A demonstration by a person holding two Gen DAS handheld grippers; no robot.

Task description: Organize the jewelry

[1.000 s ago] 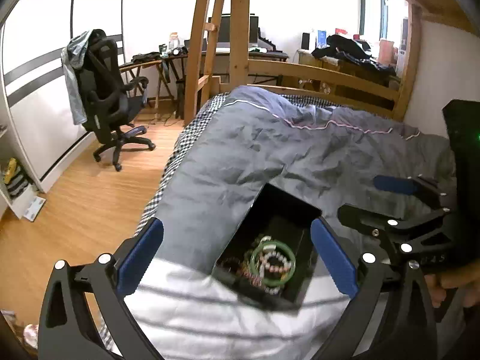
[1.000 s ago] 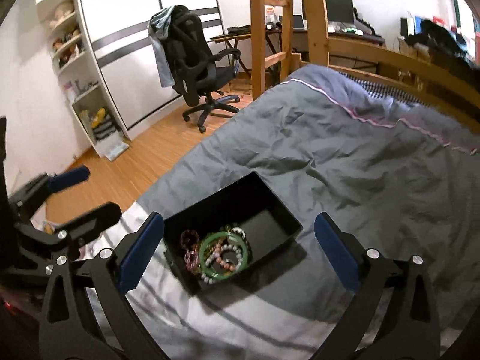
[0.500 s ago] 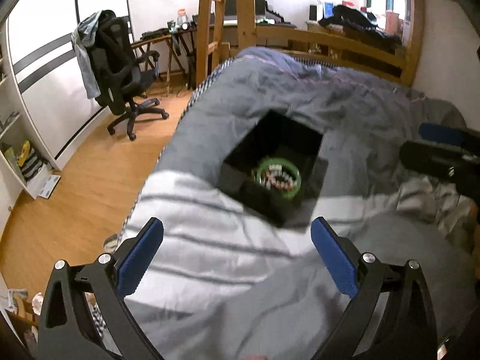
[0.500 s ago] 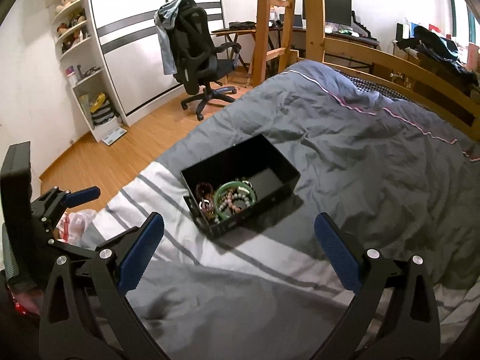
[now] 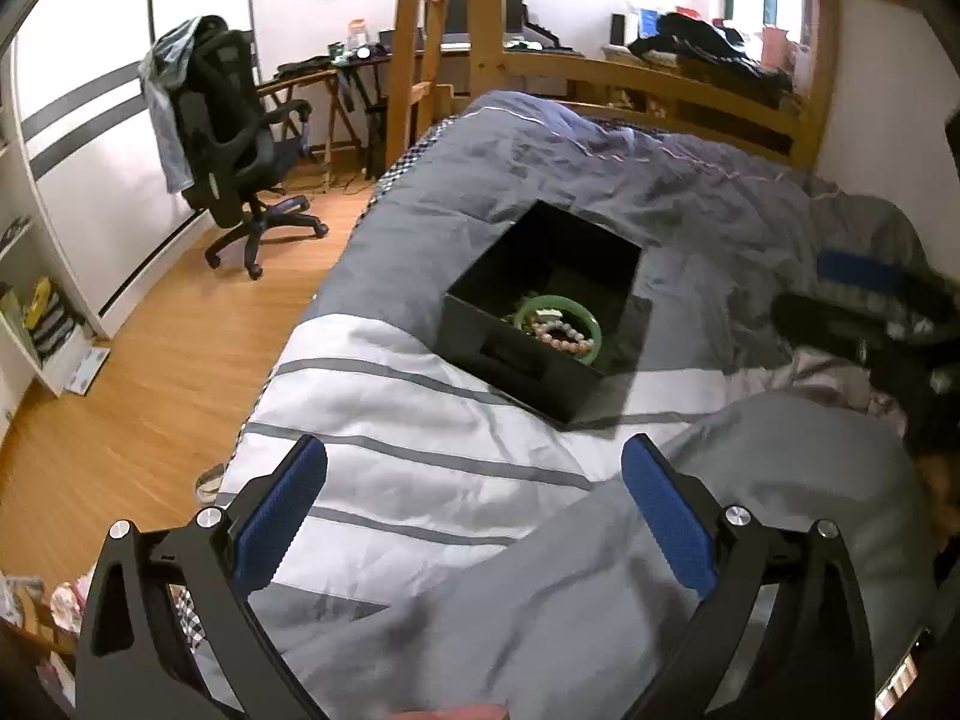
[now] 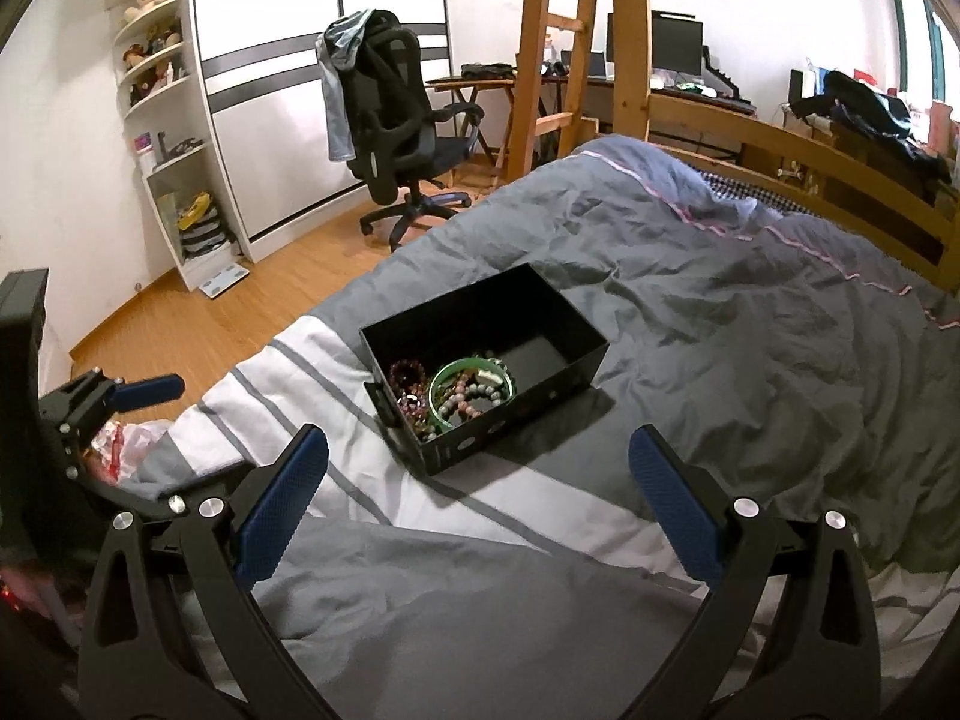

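Blue-padded fingers of the left gripper (image 5: 474, 510) and the right gripper (image 6: 477, 504) are spread wide, with nothing held between them. Both are held above the grey quilt (image 6: 750, 324), short of the black box (image 6: 474, 330), in which a green bangle (image 6: 471, 393) and beaded bracelets (image 6: 408, 384) are piled

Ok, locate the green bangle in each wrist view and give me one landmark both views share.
Left wrist view: the green bangle lies right of centre, in the near right part of the black box.
Right wrist view: the bangle sits just left of centre, in the box's near end.
Shared landmark: the black office chair on the wooden floor.
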